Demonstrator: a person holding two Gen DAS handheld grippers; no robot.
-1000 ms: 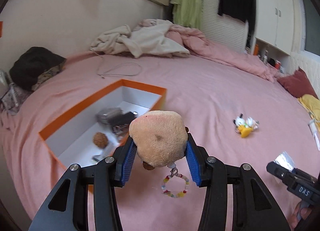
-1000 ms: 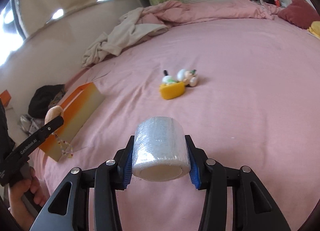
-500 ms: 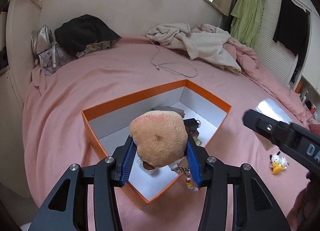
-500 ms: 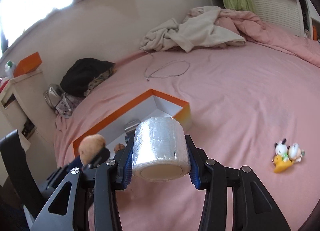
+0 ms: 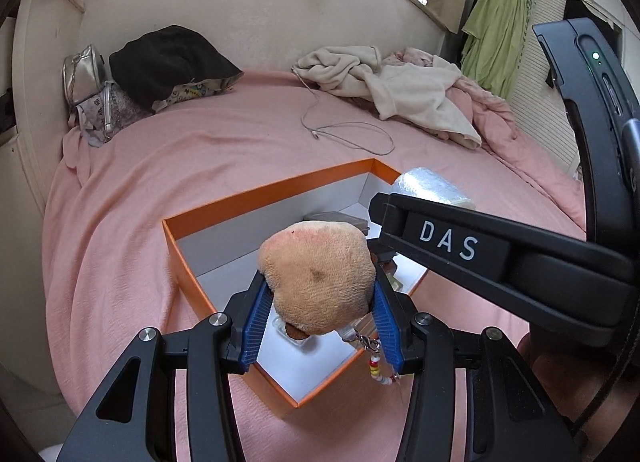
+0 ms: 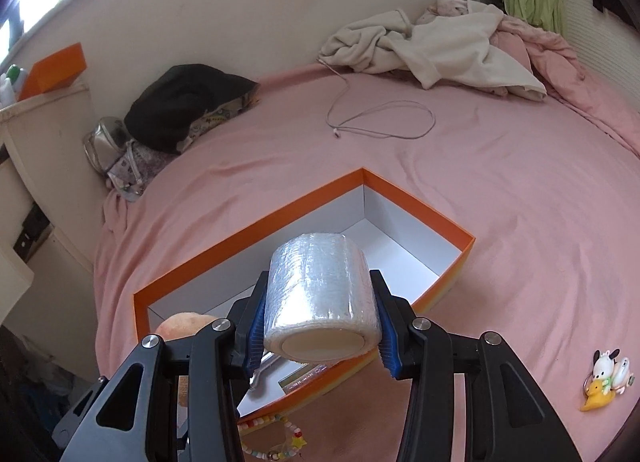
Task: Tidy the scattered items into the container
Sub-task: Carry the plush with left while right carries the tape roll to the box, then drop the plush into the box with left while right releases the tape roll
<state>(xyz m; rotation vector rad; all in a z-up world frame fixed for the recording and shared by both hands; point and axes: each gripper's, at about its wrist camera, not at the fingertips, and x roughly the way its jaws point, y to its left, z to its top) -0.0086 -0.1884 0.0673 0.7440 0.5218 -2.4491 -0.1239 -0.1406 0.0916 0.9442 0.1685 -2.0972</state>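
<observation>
My left gripper is shut on a tan plush keychain with a beaded loop hanging from it, held over the near corner of the orange box with white inside. My right gripper is shut on a roll of clear wrap and holds it above the box; it crosses the left wrist view from the right, and the roll shows there. Several small items lie in the box, mostly hidden. A small toy keychain lies on the bed at right.
The box sits on a pink bedsheet. A white cable, crumpled cream clothes, a black bag and silver purses lie toward the wall. An orange lid rests on a side shelf.
Both grippers have moved left and closer over the orange box, each still holding its item. The right gripper now reaches across the left wrist view, above the box.
</observation>
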